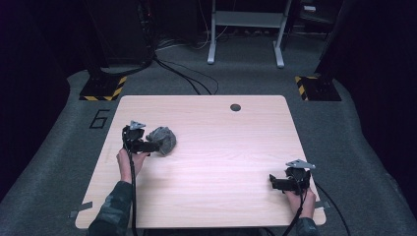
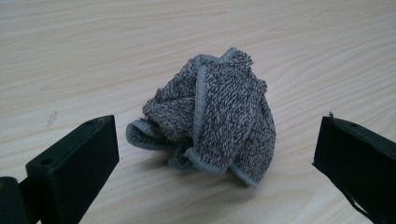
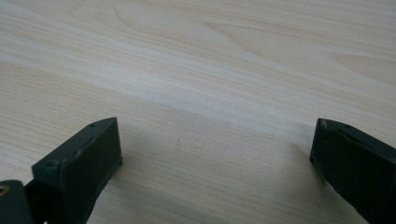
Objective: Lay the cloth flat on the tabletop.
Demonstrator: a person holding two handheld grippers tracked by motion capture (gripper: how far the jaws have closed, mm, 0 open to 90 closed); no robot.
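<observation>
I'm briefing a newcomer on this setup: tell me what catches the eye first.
A crumpled grey towel lies on the left part of the pale wooden table, directly ahead of the open left gripper. The right gripper, also open, sits near the table's front right corner over bare wood.

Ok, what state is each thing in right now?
Towel: crumpled in a heap on the table, not gripped.
Left gripper: open, jaws either side of the towel, apart from it.
Right gripper: open, holding nothing, over bare table.
</observation>
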